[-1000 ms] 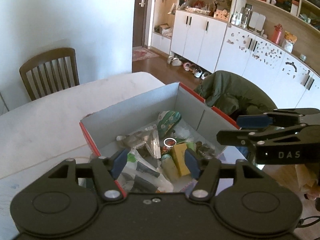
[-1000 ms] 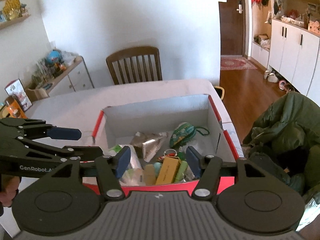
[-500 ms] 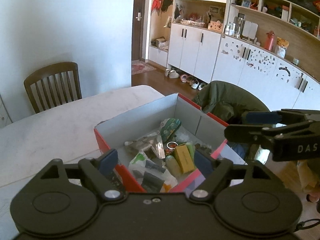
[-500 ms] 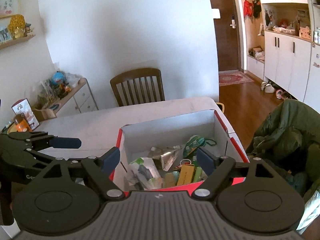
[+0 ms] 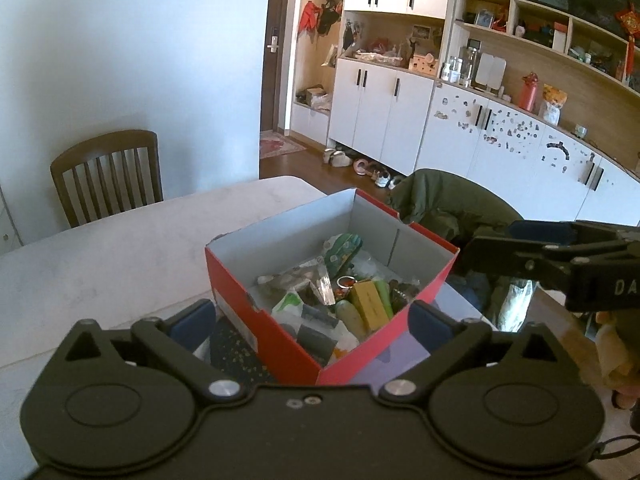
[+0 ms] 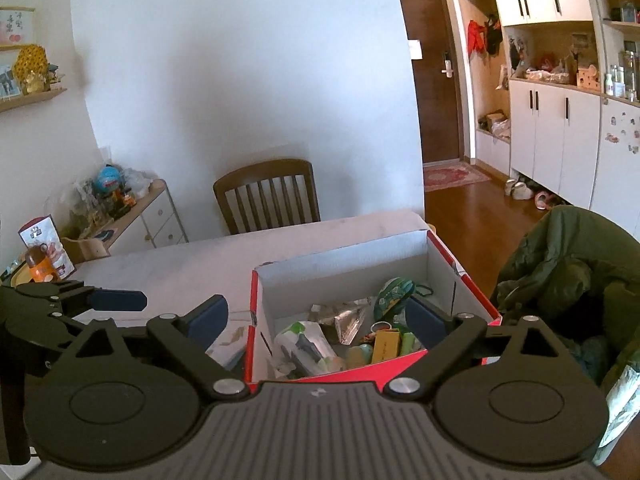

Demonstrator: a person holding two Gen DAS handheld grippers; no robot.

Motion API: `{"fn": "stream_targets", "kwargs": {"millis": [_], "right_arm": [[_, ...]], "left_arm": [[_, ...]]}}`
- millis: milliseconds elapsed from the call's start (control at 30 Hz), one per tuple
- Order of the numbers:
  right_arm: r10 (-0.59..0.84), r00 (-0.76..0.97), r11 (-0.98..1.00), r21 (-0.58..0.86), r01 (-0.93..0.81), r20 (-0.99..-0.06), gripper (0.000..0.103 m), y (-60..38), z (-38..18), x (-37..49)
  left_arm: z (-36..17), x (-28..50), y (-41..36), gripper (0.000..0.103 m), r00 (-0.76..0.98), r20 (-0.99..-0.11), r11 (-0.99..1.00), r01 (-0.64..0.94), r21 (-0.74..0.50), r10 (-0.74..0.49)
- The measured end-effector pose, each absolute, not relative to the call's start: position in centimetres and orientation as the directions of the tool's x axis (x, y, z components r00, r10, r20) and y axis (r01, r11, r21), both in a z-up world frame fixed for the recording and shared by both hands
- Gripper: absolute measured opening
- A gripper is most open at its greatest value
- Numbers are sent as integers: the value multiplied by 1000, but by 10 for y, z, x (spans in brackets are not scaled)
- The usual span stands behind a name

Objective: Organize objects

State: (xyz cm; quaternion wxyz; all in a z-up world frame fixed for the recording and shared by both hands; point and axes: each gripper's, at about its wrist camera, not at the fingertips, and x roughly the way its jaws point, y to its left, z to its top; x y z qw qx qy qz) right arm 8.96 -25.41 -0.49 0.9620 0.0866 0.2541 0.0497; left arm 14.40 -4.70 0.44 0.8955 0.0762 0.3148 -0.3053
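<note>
- The red cardboard box (image 5: 280, 336) sits open-topped at the near corner of the pale counter (image 5: 120, 248), filled with loose odds and ends.
- Both claws hang above it with jaws spread wide and nothing between them: the left claw (image 5: 310, 318) over the box's near corner, the right claw (image 6: 316, 316) over its near wall.
- I'd judge the contents light. The white-and-green packet (image 6: 308, 344) and the crinkly foil wrapper (image 6: 348, 320) look soft and slippery; pinch them at a folded edge.
- The yellow block (image 5: 372, 302) looks stiff with flat sides, the easiest thing to grip across its narrow width.
- The green oval pouch (image 5: 342, 248) leans against the far wall; it looks soft.
- The box walls are thin card and would likely buckle if squeezed.
- Around: a wooden chair (image 6: 268, 196) at the far side, a green jacket (image 6: 560, 264) draped right, white cabinets (image 5: 384, 116) beyond.
</note>
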Motion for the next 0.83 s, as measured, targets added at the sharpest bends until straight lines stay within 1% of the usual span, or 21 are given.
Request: {"fn": "stream_targets", "kwargs": {"millis": [233,567,833], "right_arm": [[132,871,979,202,-38,-473,100,-243,-5,79],[86,870,980,200,15,-486,100,-235,-7,70],[75,865,982,187,22,-495,100,-227,-9,70]], "left_arm": [[3,141,-34,102,609,-603,796,601,-74,-516],[-1,142,-24,102,614,-597,798,598,-75,-517],[-3,141,-19,102,614,-592,792,607,-68,-522]]}}
